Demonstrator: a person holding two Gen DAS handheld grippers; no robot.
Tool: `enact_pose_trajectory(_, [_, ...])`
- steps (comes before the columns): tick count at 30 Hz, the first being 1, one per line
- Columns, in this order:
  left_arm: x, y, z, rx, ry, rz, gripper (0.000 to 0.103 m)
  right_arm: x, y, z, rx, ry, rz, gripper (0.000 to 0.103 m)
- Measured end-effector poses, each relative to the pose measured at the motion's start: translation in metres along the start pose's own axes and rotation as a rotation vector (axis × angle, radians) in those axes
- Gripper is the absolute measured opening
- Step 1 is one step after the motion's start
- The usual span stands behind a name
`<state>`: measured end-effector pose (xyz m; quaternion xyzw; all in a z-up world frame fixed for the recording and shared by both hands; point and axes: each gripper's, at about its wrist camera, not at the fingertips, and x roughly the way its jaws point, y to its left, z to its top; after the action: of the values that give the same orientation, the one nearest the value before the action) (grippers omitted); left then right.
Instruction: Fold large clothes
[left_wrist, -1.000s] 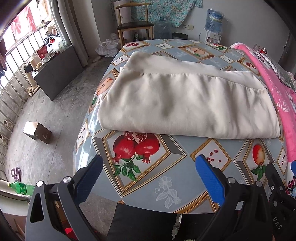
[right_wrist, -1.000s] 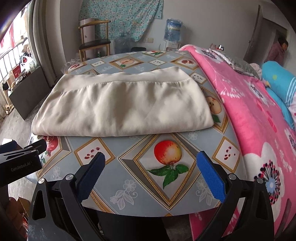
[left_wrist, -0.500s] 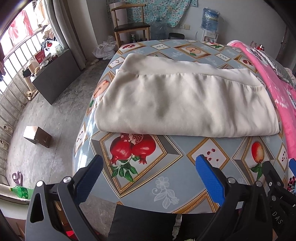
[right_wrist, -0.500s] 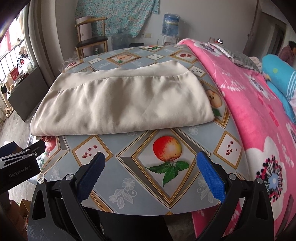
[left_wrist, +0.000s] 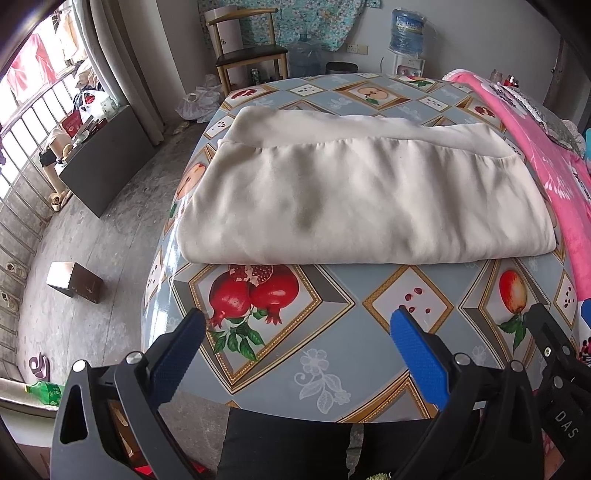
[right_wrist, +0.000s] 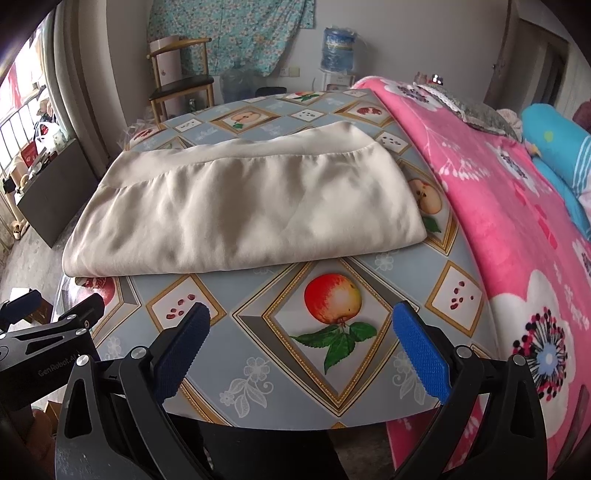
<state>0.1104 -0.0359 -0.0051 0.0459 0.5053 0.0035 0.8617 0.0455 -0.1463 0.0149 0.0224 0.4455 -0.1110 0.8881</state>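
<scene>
Hovering spread and empty: left hand-held gripper (left_wrist: 295, 343) and right hand-held gripper (right_wrist: 301, 332), lettered "GenRobot.AI" and "DAS", facing folded cream cloth (right_wrist: 240, 206) lying on fruit-patterned surface (right_wrist: 258, 332).

Hidden and cut-off items, both wrist views

The cream garment (left_wrist: 362, 199) covers much of the table (left_wrist: 325, 354); its inner layers cannot be seen. The pink blanket (right_wrist: 517, 236) runs off the right edge. The water bottle (right_wrist: 338, 50) label is too blurred to read. The chair (left_wrist: 247, 48) partly hides the box behind it. Items on the far-left shelf cannot be identified.
</scene>
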Motion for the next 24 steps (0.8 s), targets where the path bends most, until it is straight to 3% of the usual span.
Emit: enact_pose_trajectory(24, [0.0023, -0.0035, -0.0017, 0.011, 0.014, -0.007, 0.098, 0.0005, 0.0, -0.0013, 0.001, 0.01, -0.007, 0.096])
